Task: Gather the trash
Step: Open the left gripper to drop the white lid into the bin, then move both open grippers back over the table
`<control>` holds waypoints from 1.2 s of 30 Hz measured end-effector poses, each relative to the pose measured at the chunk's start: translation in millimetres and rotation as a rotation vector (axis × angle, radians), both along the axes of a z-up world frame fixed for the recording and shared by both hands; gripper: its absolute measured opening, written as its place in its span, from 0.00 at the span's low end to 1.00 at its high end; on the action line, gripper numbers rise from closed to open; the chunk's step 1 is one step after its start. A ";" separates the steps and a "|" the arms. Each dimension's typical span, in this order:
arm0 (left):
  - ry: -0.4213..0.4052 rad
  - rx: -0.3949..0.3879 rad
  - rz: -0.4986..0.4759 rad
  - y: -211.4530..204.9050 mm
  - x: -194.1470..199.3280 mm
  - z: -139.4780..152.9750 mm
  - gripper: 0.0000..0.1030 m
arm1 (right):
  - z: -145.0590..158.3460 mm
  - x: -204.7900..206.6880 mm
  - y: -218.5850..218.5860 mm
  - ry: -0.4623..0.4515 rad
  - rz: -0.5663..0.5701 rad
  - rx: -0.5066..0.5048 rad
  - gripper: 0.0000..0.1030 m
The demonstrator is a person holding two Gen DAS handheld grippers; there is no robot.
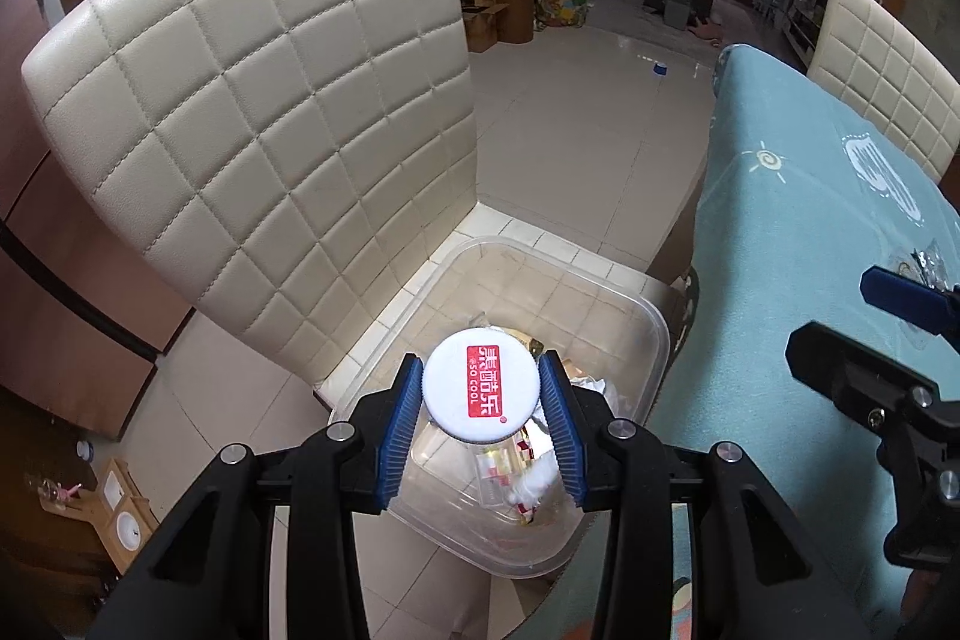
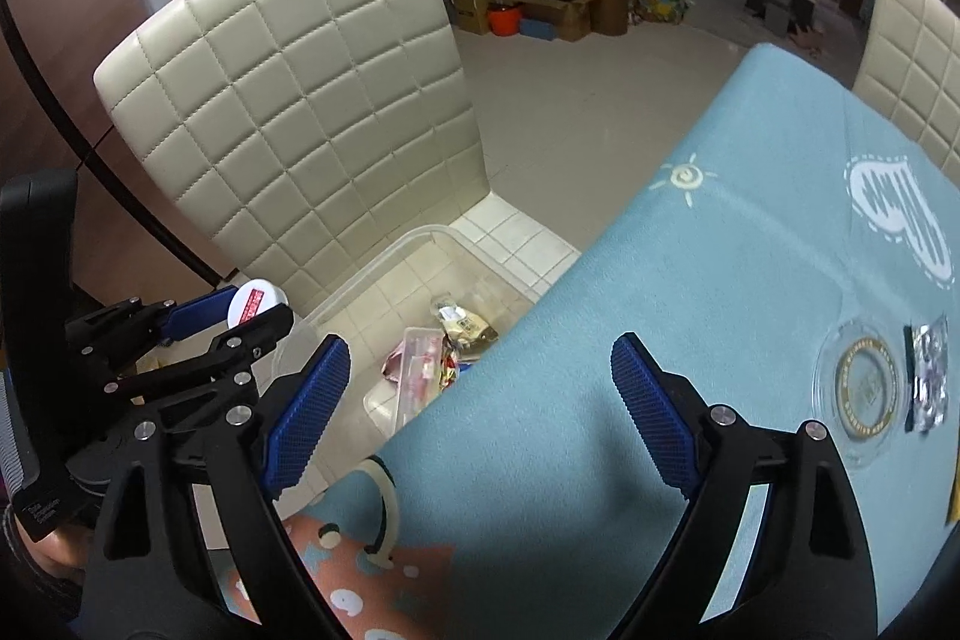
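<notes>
My left gripper (image 1: pixel 480 364) is shut on a white round lid (image 1: pixel 482 387) with a red "SO COOL" label, its blue pads (image 1: pixel 403 418) pressing both sides. It hangs over a clear plastic bin (image 1: pixel 654 316) on a chair seat. Wrappers and crumpled paper (image 1: pixel 528 484) lie in the bin. Whatever is under the lid is hidden. My right gripper (image 2: pixel 480 349) stands open with nothing between its fingers, over the near edge of the blue-clothed table (image 2: pixel 720 280). The right wrist view shows the lid (image 2: pixel 252 301) and bin (image 2: pixel 444 235) at left.
The cream quilted chair (image 1: pixel 270 100) backs the bin. On the table lie a clear round lid with a gold label (image 2: pixel 867 388) and a silvery wrapper (image 2: pixel 929 376). A second cream chair (image 2: pixel 912 58) stands at the table's far side. Boxes crowd the far wall.
</notes>
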State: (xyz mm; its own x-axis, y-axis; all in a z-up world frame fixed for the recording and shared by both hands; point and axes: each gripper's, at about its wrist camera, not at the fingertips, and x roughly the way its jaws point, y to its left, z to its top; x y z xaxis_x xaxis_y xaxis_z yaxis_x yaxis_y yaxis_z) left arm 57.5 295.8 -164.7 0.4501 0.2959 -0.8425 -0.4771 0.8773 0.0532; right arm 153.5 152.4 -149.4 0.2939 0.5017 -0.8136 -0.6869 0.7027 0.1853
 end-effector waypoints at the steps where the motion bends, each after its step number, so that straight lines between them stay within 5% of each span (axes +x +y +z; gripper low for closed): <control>1: -0.004 0.004 -0.005 -0.7 0.9 1.2 0.39 | -0.1 -0.1 -2.7 0.001 -0.008 -0.001 0.86; 7: -0.014 -0.016 -0.027 -3.6 5.7 6.8 0.39 | 6.5 -4.2 -19.0 -0.014 -0.039 0.000 0.86; 9: -0.014 -0.025 -0.023 -4.7 5.9 7.7 0.62 | 9.3 -4.8 -23.8 -0.020 -0.051 0.002 0.86; 12: -0.046 -0.012 0.002 -6.5 2.1 14.3 0.78 | 14.6 -7.1 -34.2 -0.029 -0.077 0.006 0.86; 23: -0.041 -0.016 -0.079 -42.5 -6.4 25.5 0.78 | 26.5 -26.4 -84.3 -0.063 -0.185 -0.005 0.86; 36: -0.040 -0.015 -0.357 -159.5 -4.3 32.6 0.78 | 26.4 -57.6 -197.2 -0.083 -0.428 -0.034 0.86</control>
